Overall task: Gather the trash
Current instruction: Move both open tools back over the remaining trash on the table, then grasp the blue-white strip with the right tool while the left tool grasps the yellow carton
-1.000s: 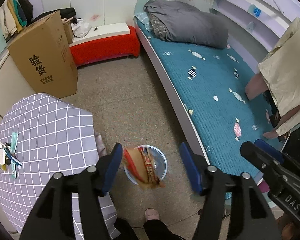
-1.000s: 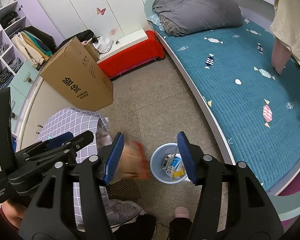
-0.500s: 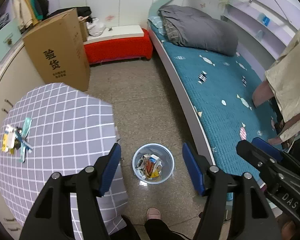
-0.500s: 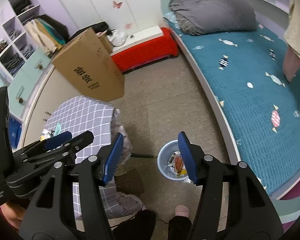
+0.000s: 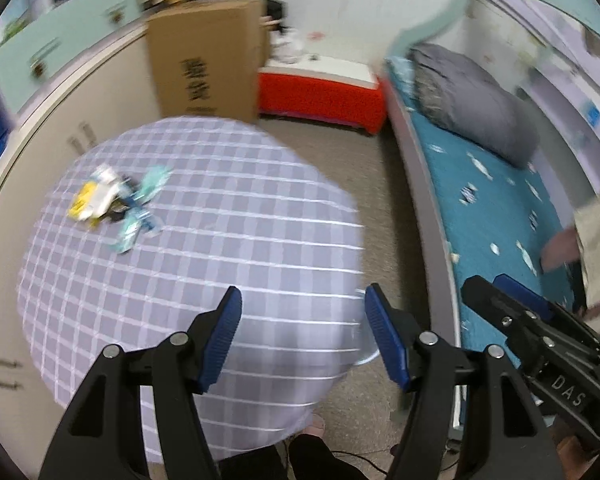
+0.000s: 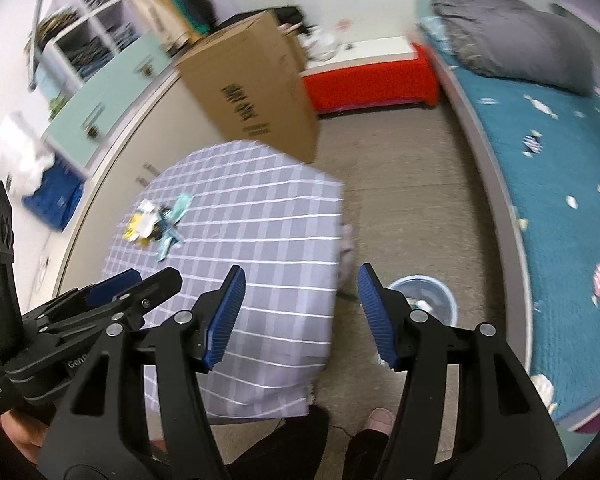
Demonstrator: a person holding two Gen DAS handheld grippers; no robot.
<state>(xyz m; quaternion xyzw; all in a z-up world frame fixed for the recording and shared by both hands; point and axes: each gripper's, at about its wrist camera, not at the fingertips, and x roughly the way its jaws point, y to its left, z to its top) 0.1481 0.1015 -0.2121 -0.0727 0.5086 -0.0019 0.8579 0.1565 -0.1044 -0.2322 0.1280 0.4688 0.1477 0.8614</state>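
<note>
Left wrist view shows the left gripper (image 5: pixel 302 336) with jaws apart and nothing between them, over the checked tablecloth (image 5: pixel 228 248). A small pile of wrappers (image 5: pixel 114 202) lies on the cloth at the middle left of the frame. In the right wrist view, the right gripper (image 6: pixel 298 312) is also empty with jaws apart, and the blue trash bin (image 6: pixel 434 298) stands on the floor at the lower right, beside the table.
</note>
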